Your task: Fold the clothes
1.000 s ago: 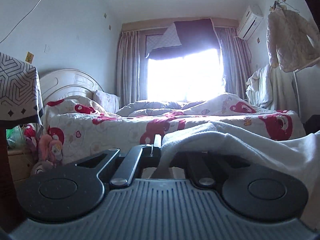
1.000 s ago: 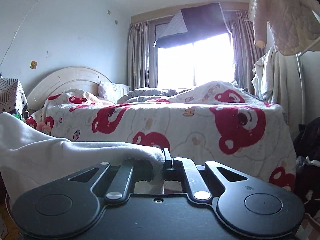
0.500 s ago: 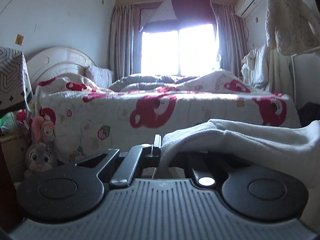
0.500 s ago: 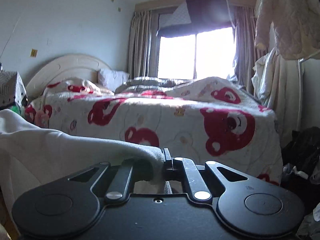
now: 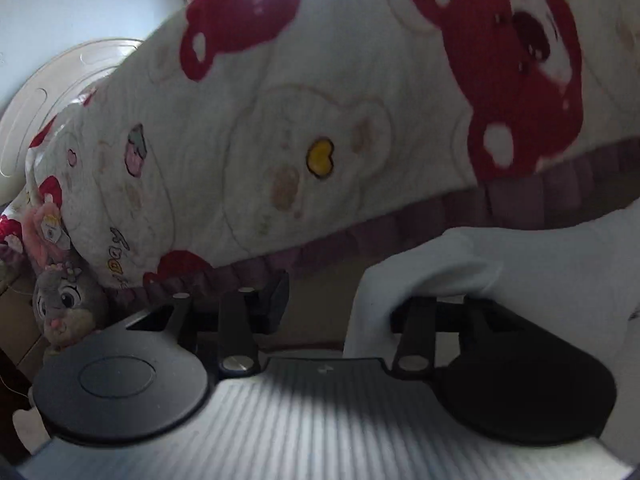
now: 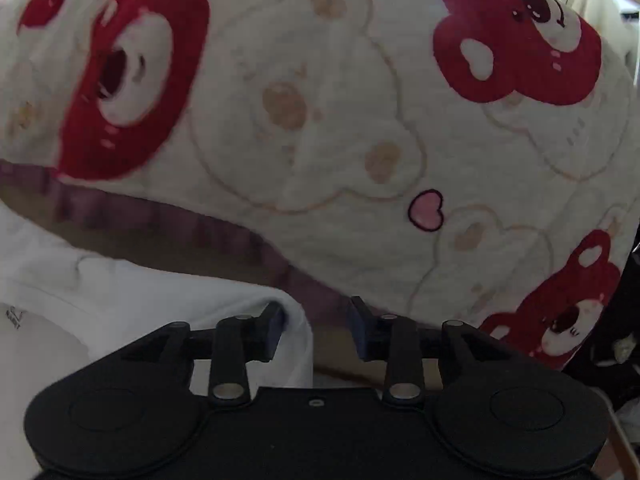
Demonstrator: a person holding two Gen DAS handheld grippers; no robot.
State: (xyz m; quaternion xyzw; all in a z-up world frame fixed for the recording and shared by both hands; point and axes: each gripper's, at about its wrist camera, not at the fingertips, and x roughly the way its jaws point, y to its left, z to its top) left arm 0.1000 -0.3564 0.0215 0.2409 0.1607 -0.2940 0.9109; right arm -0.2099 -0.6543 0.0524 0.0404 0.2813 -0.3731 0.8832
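A white garment point(image 5: 540, 264) lies low in front of the bed and drapes over the right finger of my left gripper point(image 5: 344, 308), hiding that fingertip. The left gripper's jaws stand wide apart, holding nothing. In the right wrist view the same white garment point(image 6: 120, 296) spreads to the left, and its edge hangs against the left finger of my right gripper point(image 6: 316, 330). That gripper is open too, with a bare gap between its pads.
A bedspread point(image 5: 340, 100) printed with red bears fills both views close ahead, with a purple frill point(image 6: 224, 232) along its lower edge. A grey plush rabbit point(image 5: 64, 304) sits at the left under the headboard point(image 5: 60, 72). Dark clothing point(image 6: 600, 364) lies at the right.
Both grippers have tipped down and come close to the side of the bed. Both were shut on the white garment; now both stand open and the garment lies loose.
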